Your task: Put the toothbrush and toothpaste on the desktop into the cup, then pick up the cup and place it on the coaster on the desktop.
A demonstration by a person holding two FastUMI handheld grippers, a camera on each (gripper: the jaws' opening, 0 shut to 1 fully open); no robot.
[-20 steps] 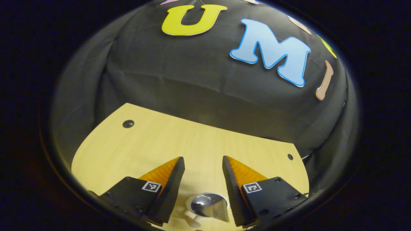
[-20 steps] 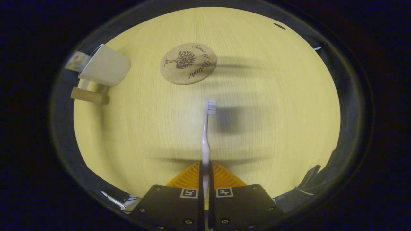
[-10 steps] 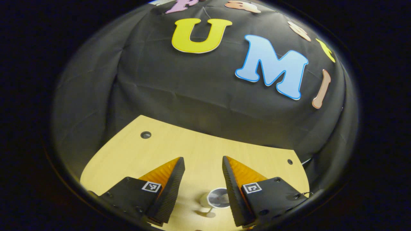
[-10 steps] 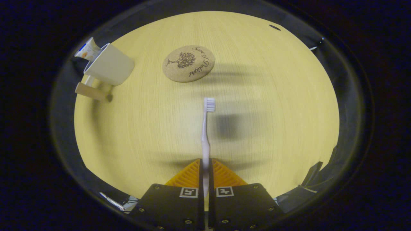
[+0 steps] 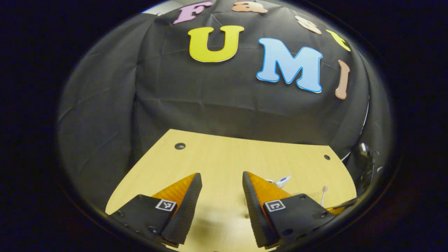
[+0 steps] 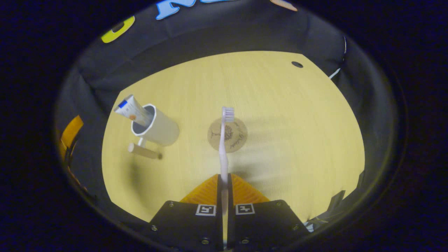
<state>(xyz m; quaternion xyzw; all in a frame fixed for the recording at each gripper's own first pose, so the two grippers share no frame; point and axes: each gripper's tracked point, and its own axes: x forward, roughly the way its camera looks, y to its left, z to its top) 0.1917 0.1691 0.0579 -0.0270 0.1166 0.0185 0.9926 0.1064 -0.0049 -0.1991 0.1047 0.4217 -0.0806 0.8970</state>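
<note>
In the right gripper view, my right gripper (image 6: 224,179) is shut on the handle of a white toothbrush (image 6: 224,140). Its bristle head points forward and hangs in the air over the desk, in line with the round cork coaster (image 6: 233,137). Left of the coaster stands a white cup (image 6: 157,128) with a wooden handle (image 6: 143,151). A toothpaste tube (image 6: 130,110) sticks out of its mouth. My left gripper (image 5: 221,175) is open over bare desk with nothing between its fingers. In the left gripper view the toothpaste tip (image 5: 282,181) peeks out past the right finger.
The light wooden desk (image 6: 280,115) has small round holes near its far corners (image 5: 180,146) (image 6: 297,64). Black cloth walls close it in at the back and sides. A cable (image 6: 335,72) hangs at the far right edge.
The left gripper has drawn back from the cup, which has left the space between its fingers. The right gripper has risen and tilted up with the toothbrush; cup and coaster now sit nearer mid-view.
</note>
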